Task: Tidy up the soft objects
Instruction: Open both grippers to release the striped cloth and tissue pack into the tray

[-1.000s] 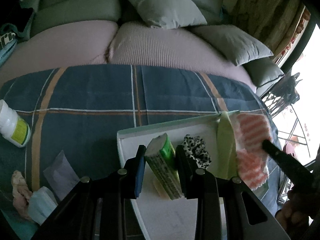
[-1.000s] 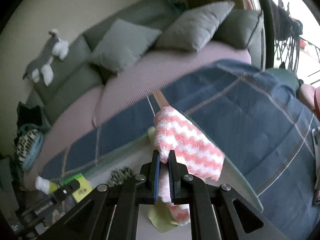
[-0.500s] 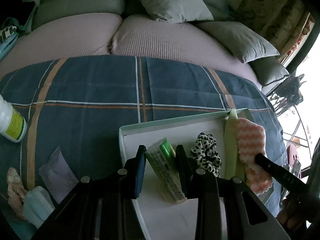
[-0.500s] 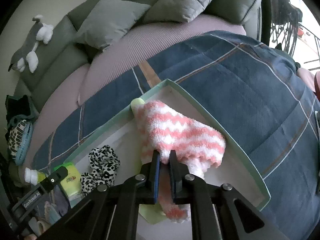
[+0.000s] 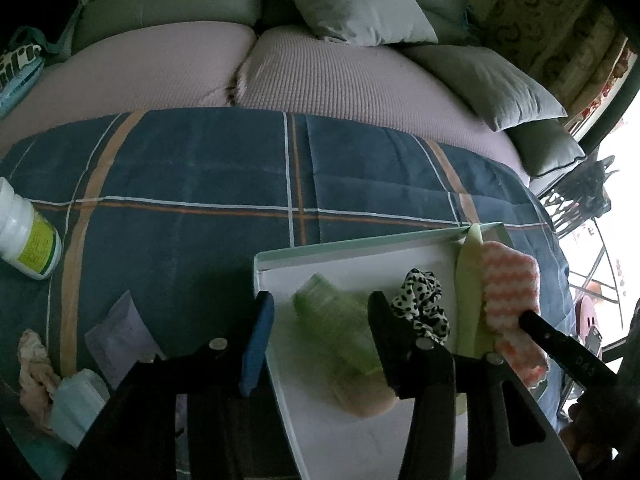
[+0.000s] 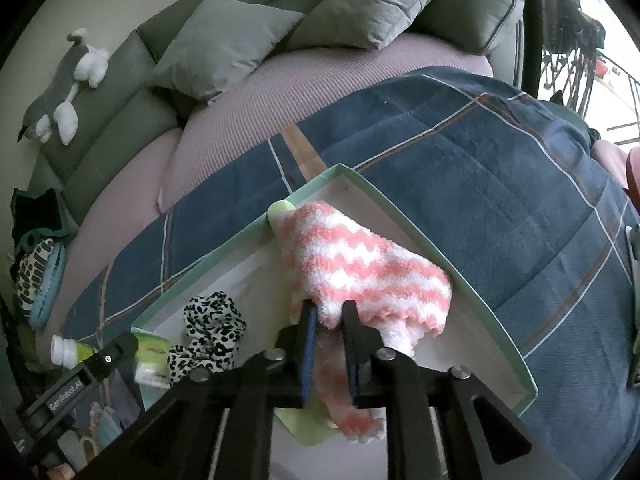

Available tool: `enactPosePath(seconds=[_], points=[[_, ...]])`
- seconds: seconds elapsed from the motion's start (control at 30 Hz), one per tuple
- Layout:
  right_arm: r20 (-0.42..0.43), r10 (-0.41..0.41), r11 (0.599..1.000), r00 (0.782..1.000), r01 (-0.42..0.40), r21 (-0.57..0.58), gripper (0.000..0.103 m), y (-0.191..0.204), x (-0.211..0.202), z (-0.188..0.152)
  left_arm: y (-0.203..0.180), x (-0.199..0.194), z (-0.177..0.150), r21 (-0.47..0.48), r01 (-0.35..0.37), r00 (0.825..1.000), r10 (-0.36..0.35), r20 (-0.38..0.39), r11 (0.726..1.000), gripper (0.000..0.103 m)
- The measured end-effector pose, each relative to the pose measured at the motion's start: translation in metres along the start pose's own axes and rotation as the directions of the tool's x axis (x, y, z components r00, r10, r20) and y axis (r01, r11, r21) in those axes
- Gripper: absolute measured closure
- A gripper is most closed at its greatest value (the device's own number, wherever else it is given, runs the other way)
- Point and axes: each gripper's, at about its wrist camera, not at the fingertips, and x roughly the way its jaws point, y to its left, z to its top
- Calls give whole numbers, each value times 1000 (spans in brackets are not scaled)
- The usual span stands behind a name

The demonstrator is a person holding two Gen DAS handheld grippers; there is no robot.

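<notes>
The left gripper (image 5: 318, 336) has just been opening, its jaws now clear of the blurred green tissue pack (image 5: 336, 328) dropping into the tray (image 6: 420, 224). The right gripper (image 6: 328, 320) has been loosening too; the pink striped sock (image 6: 360, 272) sits between its jaws and could snag and drag out. One pack, one sock, one leopard scrunchie (image 6: 208, 332).

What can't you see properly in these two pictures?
- Left wrist view: the green packet between the left gripper's opened jaws is blurred; its label is unreadable.
- Right wrist view: the striped sock's near end hides behind the right gripper.
- The white bottle is cut off by the left wrist picture's edge.
</notes>
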Motion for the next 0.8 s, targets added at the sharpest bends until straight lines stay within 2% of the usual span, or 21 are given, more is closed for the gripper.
enactPosePath(seconds=[0.17, 0.2, 0.23, 0.3, 0.33, 0.4, 0.47, 0.57, 0.7, 0.8], points=[[9, -21, 999, 1000, 21, -27, 81, 6, -2, 0, 1, -5, 2, 1, -10, 1000, 10, 8, 1000, 50], [9, -23, 999, 1000, 23, -30, 78, 6, -2, 0, 2, -6, 2, 0, -14, 1000, 14, 8, 1000, 47], [10, -25, 999, 1000, 25, -33, 74, 7, -2, 0, 3, -6, 2, -2, -19, 1000, 19, 9, 1000, 40], [12, -23, 999, 1000, 24, -36, 47, 7, -2, 0, 5, -8, 3, -5, -27, 1000, 27, 11, 1000, 37], [14, -22, 999, 1000, 22, -40, 43, 8, -2, 0, 6, -8, 4, -8, -32, 999, 32, 11, 999, 37], [20, -28, 998, 999, 29, -54, 41, 10, -3, 0, 8, -9, 4, -12, -40, 999, 40, 13, 999, 36], [21, -41, 996, 999, 43, -76, 35, 14, -3, 0, 11, -9, 4, -15, -56, 998, 56, 9, 998, 23], [19, -70, 990, 997, 72, -122, 32, 20, -1, -2, 16, -9, 5, -23, -91, 996, 91, 15, 996, 22], [31, -106, 977, 994, 110, -180, 20, 29, 3, -5, 20, -11, 5, -11, -154, 987, 155, 37, 988, 19], [32, -110, 975, 993, 114, -190, 14, 32, 4, -6, 26, -12, 4, -25, -170, 984, 171, 44, 985, 14]])
